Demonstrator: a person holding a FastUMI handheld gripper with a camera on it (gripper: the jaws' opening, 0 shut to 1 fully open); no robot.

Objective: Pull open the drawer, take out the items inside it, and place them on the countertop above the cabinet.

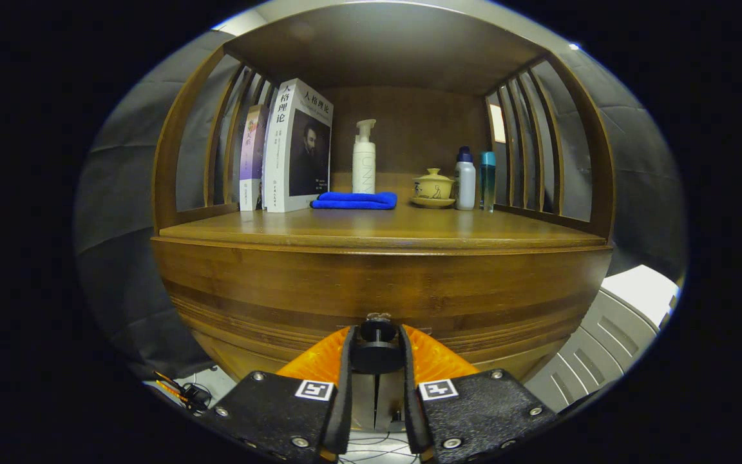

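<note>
On the tabletop [371, 232] above the cabinet, starting at your left, two books [287, 151] stand upright against the slatted side wall, the thinner one outermost. Just right of them a folded blue cloth [355, 200] lies flat, with a white pump bottle [364, 160] standing directly behind it. Further right you have a small yellow lidded cup on a saucer [433, 188], then a white bottle with a dark cap [465, 178] and a teal bottle [487, 180] side by side near the right slats. The front strip of the tabletop ahead of all these is bare wood. Below it, the drawer front [377, 290] sits closed and flush with the cabinet. Your gripper [377, 345] is right up against it, and the orange fingers [319, 354] have the black drawer knob [377, 341] between them, both sides closed in on its stem. To your lower right a pale ribbed object [609, 335] sits beside the cabinet
</note>
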